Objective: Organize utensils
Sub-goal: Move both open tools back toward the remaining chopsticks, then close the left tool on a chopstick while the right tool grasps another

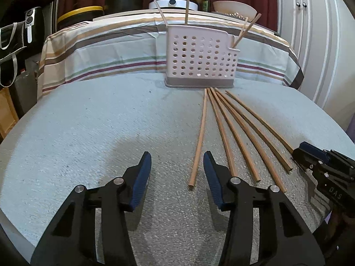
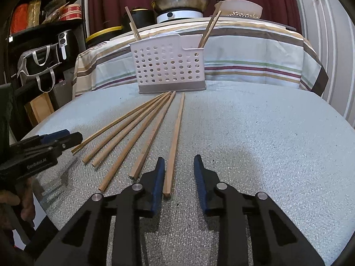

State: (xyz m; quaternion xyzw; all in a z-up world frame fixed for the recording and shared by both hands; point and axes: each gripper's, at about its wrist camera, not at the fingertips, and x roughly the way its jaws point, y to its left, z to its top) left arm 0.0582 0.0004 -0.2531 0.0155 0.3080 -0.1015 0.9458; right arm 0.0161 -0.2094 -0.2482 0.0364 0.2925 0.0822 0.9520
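Six wooden chopsticks [image 2: 142, 130] fanned on the table [image 2: 266, 144] before the perforated utensil caddy [image 2: 168, 66], left gripper [image 1: 177, 166] wide, empty, right gripper [image 2: 179, 169] wide, straddling the rightmost chopstick [image 2: 175, 141].

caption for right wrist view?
Open right gripper beside six chopsticks fanned before utensil caddy.

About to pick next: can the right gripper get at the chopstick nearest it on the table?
Probably yes: the right gripper is open, the nearest chopstick lies loose with its end between the fingers, nothing on top.
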